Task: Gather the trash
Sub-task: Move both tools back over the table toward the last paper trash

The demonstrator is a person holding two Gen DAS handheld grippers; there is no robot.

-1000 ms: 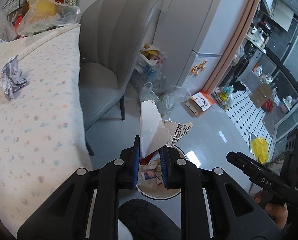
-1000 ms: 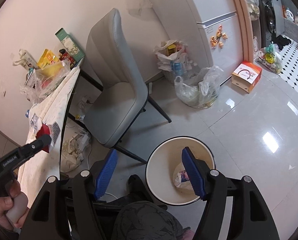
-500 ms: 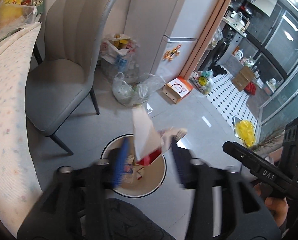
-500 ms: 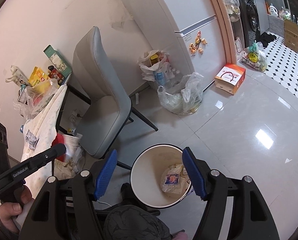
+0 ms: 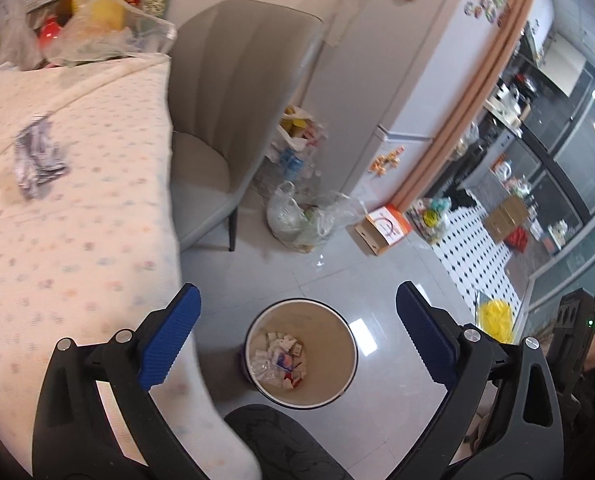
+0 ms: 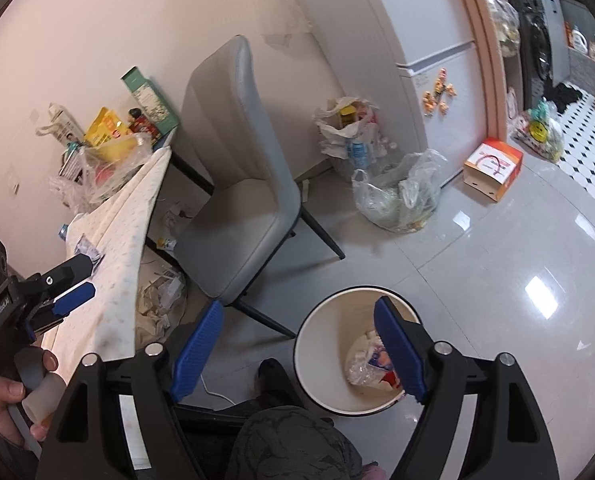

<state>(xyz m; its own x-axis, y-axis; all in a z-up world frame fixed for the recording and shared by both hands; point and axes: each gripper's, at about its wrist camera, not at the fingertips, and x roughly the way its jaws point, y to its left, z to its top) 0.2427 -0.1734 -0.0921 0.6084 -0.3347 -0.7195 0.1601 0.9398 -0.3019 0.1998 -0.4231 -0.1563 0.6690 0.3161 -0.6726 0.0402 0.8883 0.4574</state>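
White bin (image 5: 257, 320) on the floor has wrappers (image 5: 277, 360) piled inside; both grippers, left (image 5: 295, 334) and right (image 6: 303, 354), hang over it, jaws just spread wide, nothing between them.

The left gripper (image 5: 297, 332) is pointing steeply downward with its blue-padded jaws having just been opening, now standing wide apart with nothing between them. The right gripper (image 6: 297, 356) is angling down likewise, its jaws having just been opening too and gaping empty. A hand (image 6: 15, 408) is wrapping the left gripper's handle.
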